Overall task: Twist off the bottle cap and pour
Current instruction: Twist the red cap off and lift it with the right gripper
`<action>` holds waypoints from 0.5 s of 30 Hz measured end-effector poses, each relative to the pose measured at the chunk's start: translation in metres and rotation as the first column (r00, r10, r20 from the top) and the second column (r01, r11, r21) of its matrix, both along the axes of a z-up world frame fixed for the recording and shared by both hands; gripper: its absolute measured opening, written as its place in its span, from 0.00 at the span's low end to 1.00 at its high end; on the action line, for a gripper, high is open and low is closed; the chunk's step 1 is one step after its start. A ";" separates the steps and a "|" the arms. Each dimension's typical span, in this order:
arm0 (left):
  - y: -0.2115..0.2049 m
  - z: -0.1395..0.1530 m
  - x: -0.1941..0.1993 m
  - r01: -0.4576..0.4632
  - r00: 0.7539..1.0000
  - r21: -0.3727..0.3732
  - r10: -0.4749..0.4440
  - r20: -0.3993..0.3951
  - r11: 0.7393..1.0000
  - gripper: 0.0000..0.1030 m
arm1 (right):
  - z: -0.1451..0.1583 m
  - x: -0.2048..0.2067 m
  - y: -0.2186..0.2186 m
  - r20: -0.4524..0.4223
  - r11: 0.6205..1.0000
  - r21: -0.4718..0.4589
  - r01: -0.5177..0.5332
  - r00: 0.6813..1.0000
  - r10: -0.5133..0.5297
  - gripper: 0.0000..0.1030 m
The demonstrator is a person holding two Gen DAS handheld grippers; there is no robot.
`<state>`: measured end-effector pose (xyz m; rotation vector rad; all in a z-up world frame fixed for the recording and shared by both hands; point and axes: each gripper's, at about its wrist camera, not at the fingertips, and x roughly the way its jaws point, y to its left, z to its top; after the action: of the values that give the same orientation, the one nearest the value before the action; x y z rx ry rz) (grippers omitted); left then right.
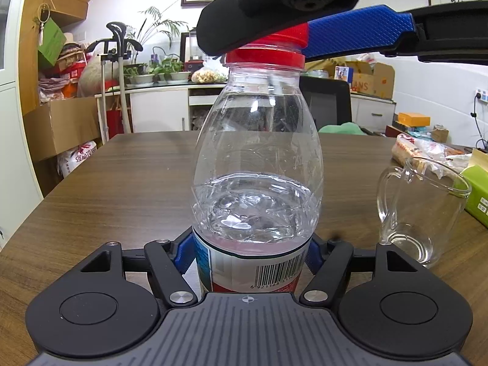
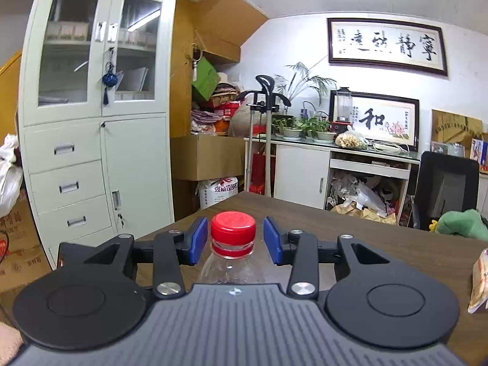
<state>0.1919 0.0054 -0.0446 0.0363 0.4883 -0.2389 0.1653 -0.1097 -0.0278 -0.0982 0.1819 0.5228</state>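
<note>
A: Bottle (image 1: 256, 164) stands upright on the wooden table (image 1: 106, 189), dead centre. At six o'clock the left gripper (image 1: 248, 254) clamps its labelled waist, likely to stop it turning.

B: And the lid?

A: Red cap (image 2: 233, 233), still on, at twelve o'clock on the bottle. The right gripper (image 2: 234, 240) brackets it, blue pads not quite touching. The bottle is clear and about half full. An empty glass mug (image 1: 422, 210) waits at three o'clock.
</note>
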 end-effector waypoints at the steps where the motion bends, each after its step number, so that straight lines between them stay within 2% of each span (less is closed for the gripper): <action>1: 0.000 0.000 0.000 0.000 1.000 0.001 0.000 0.001 1.000 0.68 | -0.001 -0.001 0.002 0.005 1.000 0.000 0.000 1.000 0.000 0.34; 6: -0.001 0.000 -0.001 0.002 1.000 0.008 -0.002 0.005 1.000 0.68 | -0.005 -0.005 0.012 0.029 1.000 -0.014 0.004 1.000 -0.004 0.31; 9: -0.001 0.000 -0.001 0.003 1.000 0.011 -0.003 0.009 1.000 0.61 | -0.010 -0.010 0.016 0.034 1.000 -0.020 0.003 0.999 -0.003 0.31; 15: -0.002 -0.002 -0.001 0.009 1.000 0.018 -0.009 0.018 1.000 0.60 | -0.019 -0.021 0.017 -0.004 0.999 0.012 -0.029 1.000 0.030 0.31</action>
<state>0.1907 0.0030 -0.0462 0.0581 0.4726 -0.2430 0.1443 -0.0925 -0.0466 -0.0887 0.1819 0.5534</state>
